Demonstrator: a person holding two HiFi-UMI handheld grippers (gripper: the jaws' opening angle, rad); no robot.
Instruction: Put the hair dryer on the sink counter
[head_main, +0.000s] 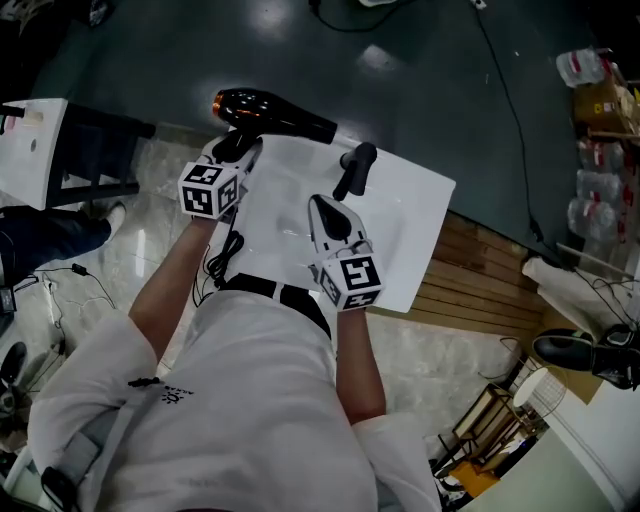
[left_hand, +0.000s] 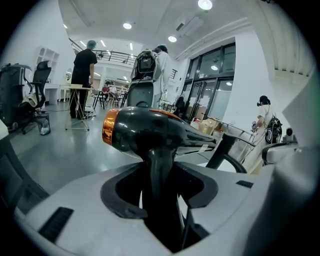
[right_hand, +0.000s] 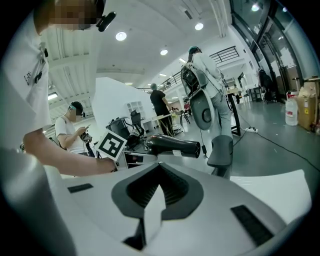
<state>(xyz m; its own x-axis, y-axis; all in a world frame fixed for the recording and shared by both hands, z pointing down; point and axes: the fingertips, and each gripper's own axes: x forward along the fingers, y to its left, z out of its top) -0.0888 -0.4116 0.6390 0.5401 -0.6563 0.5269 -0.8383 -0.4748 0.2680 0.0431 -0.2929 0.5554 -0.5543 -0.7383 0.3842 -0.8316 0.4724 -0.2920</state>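
Holding hair dryer (head_main: 275, 112) by handle in clamped left gripper (head_main: 240, 148), upper left; right gripper (head_main: 328, 210) closed, empty. Not yet set on sink counter (head_main: 415, 225).

**No Legible Writing in View**

Nothing is reading as words or numbers. The cube at centre left (head_main: 212, 188) and the cube at centre (head_main: 350, 280) are showing only square black-and-white code patterns. The small dark print (head_main: 160, 389) on the white shirt (head_main: 250, 400) is appearing too tiny to read.

bottles (head_main: 598, 160) right edge | black shoe (head_main: 585, 352) lower right | wooden slats (head_main: 485, 275)
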